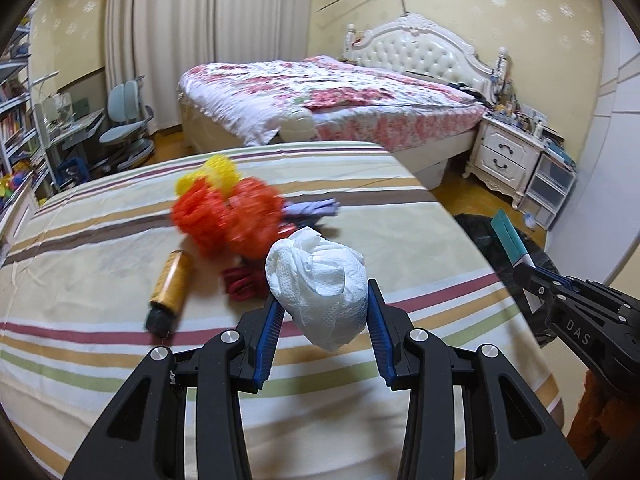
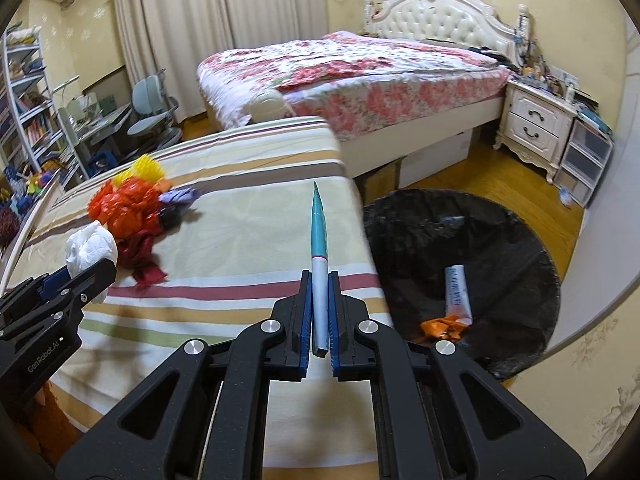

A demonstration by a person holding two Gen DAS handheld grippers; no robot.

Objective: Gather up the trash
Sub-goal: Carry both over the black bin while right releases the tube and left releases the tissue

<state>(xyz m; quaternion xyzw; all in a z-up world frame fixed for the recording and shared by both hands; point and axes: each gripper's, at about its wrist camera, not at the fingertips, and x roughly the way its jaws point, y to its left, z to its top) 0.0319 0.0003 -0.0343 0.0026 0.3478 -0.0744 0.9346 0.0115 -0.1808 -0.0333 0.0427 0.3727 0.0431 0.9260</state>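
Observation:
My left gripper is shut on a crumpled white tissue wad, lifted above the striped table cover. The wad also shows at the left of the right wrist view, in the left gripper. My right gripper is shut on a flattened teal-and-white tube that points forward, near the table's right edge. In the left wrist view that tube sticks up from the right gripper over the bin. A black-lined trash bin stands on the floor to the right, holding a white tube and an orange scrap.
On the table lie orange and yellow mesh balls, a gold-wrapped bottle, a dark red scrap and a purple scrap. Behind stand a floral bed, a white nightstand and a desk chair.

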